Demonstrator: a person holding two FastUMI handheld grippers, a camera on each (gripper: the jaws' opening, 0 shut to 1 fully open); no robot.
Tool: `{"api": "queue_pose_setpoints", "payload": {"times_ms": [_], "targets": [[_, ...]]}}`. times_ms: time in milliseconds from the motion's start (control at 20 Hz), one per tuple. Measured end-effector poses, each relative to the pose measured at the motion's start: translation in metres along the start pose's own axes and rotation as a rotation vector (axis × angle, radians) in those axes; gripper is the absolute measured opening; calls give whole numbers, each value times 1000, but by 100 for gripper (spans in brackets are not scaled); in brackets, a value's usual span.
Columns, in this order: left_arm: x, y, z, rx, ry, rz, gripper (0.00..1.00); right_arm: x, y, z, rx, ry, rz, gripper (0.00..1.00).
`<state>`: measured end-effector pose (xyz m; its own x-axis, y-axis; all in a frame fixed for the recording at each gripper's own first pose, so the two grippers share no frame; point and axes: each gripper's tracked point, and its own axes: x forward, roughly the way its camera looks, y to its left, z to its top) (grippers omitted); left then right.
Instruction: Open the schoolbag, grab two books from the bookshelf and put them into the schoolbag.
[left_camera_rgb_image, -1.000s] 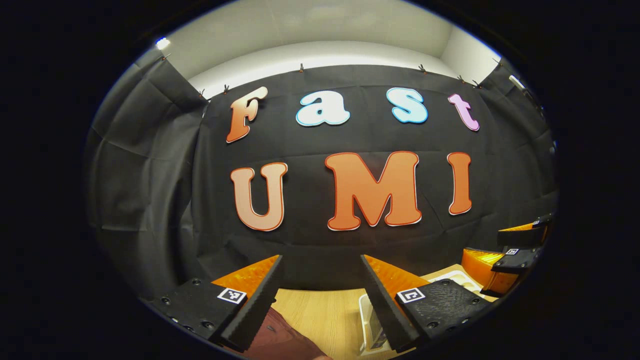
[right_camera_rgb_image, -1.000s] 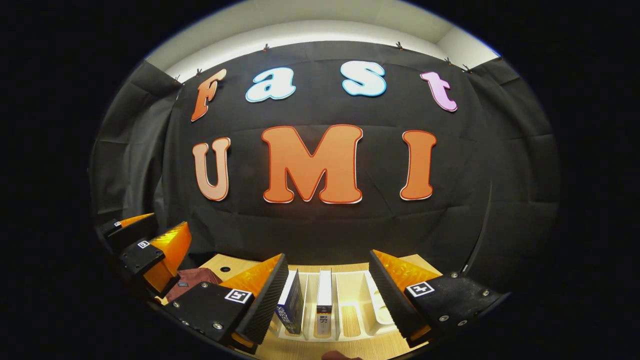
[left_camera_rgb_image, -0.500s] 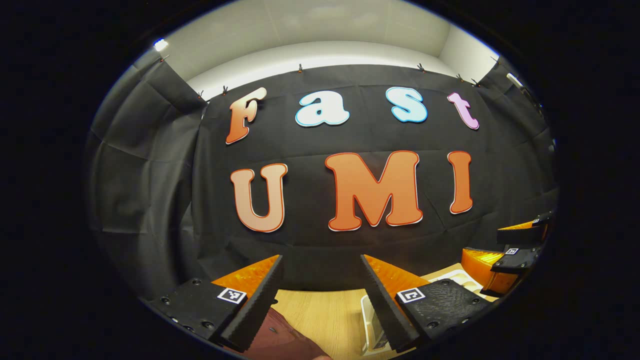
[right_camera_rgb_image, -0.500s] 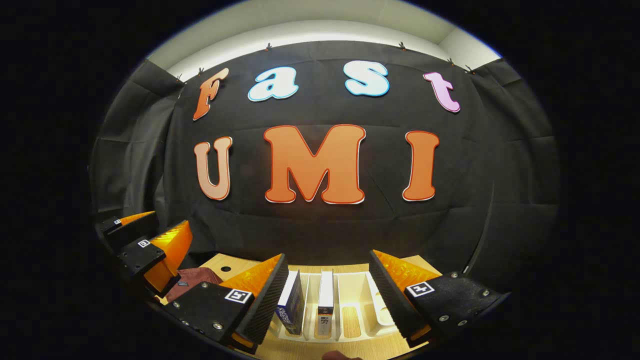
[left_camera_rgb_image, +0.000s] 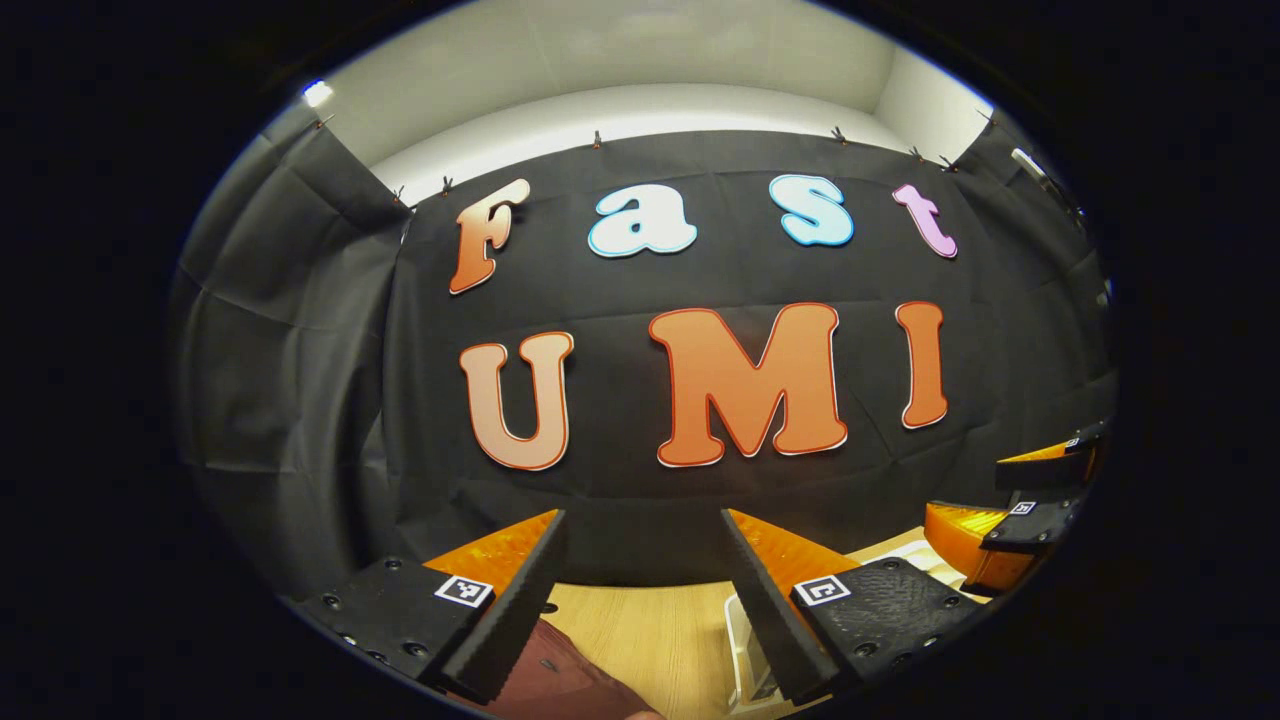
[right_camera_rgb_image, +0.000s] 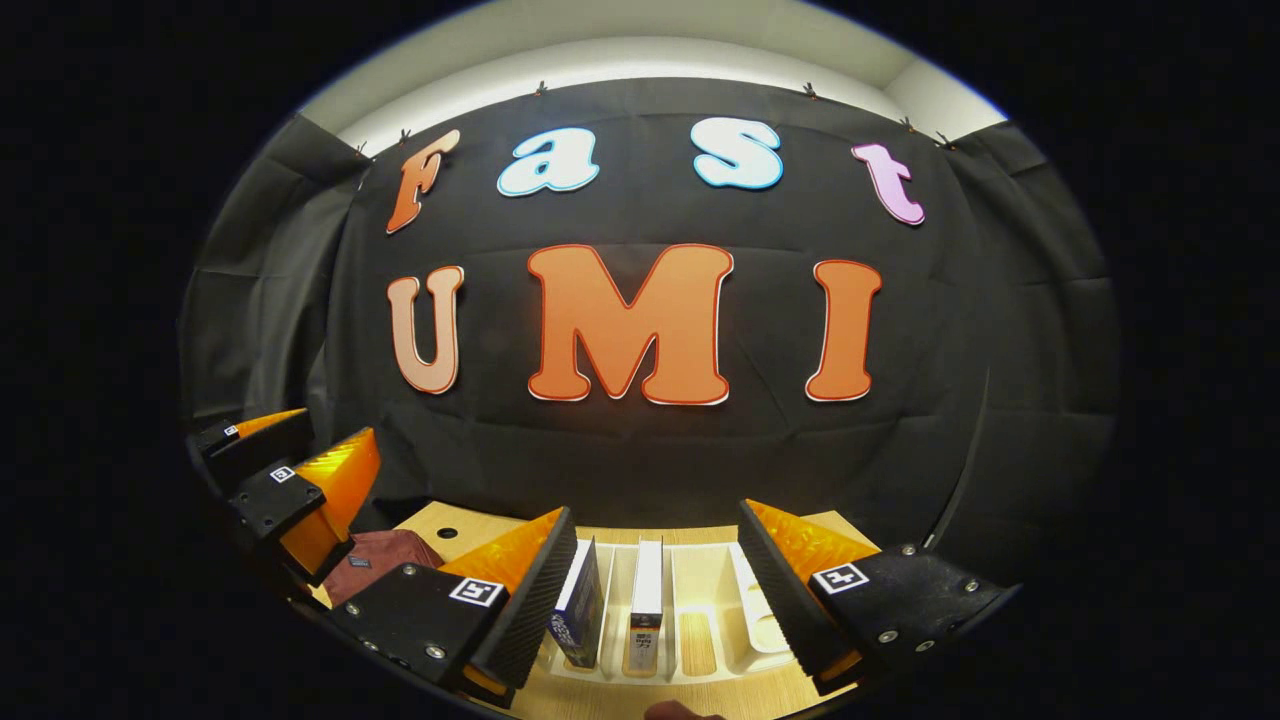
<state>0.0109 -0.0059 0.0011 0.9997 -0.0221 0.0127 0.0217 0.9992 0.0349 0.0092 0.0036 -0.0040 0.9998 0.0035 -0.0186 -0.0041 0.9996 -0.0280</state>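
In the right gripper view, a white slotted bookshelf (right_camera_rgb_image: 735, 625) stands on the wooden table with two upright books: a blue one (right_camera_rgb_image: 580, 610) and a white-spined one (right_camera_rgb_image: 645, 605). My right gripper (right_camera_rgb_image: 655, 590) hovers above them, open and holding nothing. To its left lies the dark red schoolbag (right_camera_rgb_image: 385, 555), with my left gripper (right_camera_rgb_image: 295, 480) above it. In the left gripper view, my left gripper (left_camera_rgb_image: 640, 585) is open and holding nothing, over the schoolbag (left_camera_rgb_image: 560, 680). The bookshelf's edge (left_camera_rgb_image: 740, 640) shows beside its right finger, and my right gripper (left_camera_rgb_image: 1030, 495) hangs at far right.
The wooden table (left_camera_rgb_image: 650, 630) runs up to the black cloth wall. A small round hole (right_camera_rgb_image: 447, 533) sits in the tabletop near the back left. A dark cord (right_camera_rgb_image: 965, 470) hangs along the wall at the right.
Both views shift very slightly. In the right gripper view the left gripper sits a little higher than before. Nothing was taken hold of or let go.
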Motion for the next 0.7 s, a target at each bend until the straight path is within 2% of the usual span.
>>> {"api": "queue_pose_setpoints", "payload": {"times_ms": [300, 350, 400, 700], "targets": [[1, 1, 6, -1, -28, 4, 93, 1, -2, 2, -9, -15, -14, 96], [1, 1, 6, -1, -31, 3, 96, 0, -3, 2, -8, -15, -16, 96], [2, 1, 6, -2, -34, 2, 93, 0, -3, 1, -7, -15, -18, 96], [3, -3, 3, -8, -25, -9, 93, 0, -7, -3, -4, -5, -29, 96]]}}
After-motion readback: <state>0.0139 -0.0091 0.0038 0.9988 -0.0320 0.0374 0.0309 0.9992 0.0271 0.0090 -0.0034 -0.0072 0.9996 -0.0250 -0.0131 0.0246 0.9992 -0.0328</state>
